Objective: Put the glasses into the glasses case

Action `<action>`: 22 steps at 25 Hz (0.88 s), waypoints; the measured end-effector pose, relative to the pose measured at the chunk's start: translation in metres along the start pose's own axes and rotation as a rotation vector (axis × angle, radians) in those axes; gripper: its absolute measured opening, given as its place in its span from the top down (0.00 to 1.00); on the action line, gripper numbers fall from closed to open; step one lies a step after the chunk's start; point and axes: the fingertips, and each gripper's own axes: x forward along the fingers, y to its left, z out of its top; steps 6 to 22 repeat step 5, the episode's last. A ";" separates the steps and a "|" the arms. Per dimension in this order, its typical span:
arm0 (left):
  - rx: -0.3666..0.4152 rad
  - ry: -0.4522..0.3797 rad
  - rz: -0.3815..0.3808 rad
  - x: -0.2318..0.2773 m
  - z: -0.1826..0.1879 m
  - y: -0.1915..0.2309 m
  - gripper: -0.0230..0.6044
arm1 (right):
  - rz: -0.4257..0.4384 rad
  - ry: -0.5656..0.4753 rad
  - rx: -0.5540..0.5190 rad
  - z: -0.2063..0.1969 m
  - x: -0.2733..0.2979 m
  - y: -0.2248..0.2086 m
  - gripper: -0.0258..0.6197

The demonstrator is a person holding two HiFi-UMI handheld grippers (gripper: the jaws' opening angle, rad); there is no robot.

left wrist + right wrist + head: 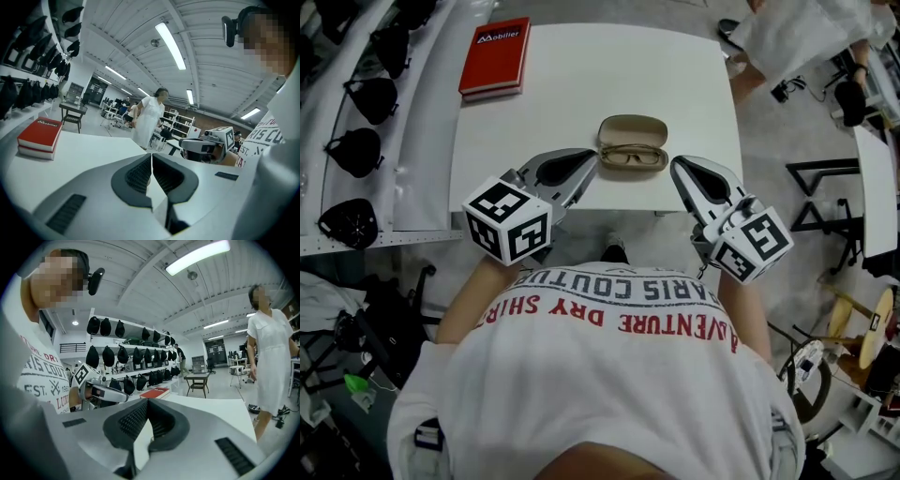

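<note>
head view: glasses (pixel 632 157) in the open glasses case (pixel 632 128)
case lies between left gripper (pixel 592 157) and right gripper (pixel 677 167), just beside their tips; both pinched closed, empty.

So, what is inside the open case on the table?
The glasses seem to lie in the front half of the case; the rear half looks bare. The lining under the glasses is covered, so nothing below them can be seen.

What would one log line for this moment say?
left gripper: shut, empty | right gripper: shut, empty | glasses: in open glasses case
</note>
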 end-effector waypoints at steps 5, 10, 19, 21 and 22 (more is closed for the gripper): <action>0.017 -0.005 -0.019 -0.007 -0.003 -0.011 0.92 | -0.001 -0.001 -0.002 -0.001 -0.005 0.010 0.92; 0.017 -0.005 -0.019 -0.007 -0.003 -0.011 0.92 | -0.001 -0.001 -0.002 -0.001 -0.005 0.010 0.92; 0.017 -0.005 -0.019 -0.007 -0.003 -0.011 0.92 | -0.001 -0.001 -0.002 -0.001 -0.005 0.010 0.92; 0.017 -0.005 -0.019 -0.007 -0.003 -0.011 0.92 | -0.001 -0.001 -0.002 -0.001 -0.005 0.010 0.92; 0.017 -0.005 -0.019 -0.007 -0.003 -0.011 0.92 | -0.001 -0.001 -0.002 -0.001 -0.005 0.010 0.92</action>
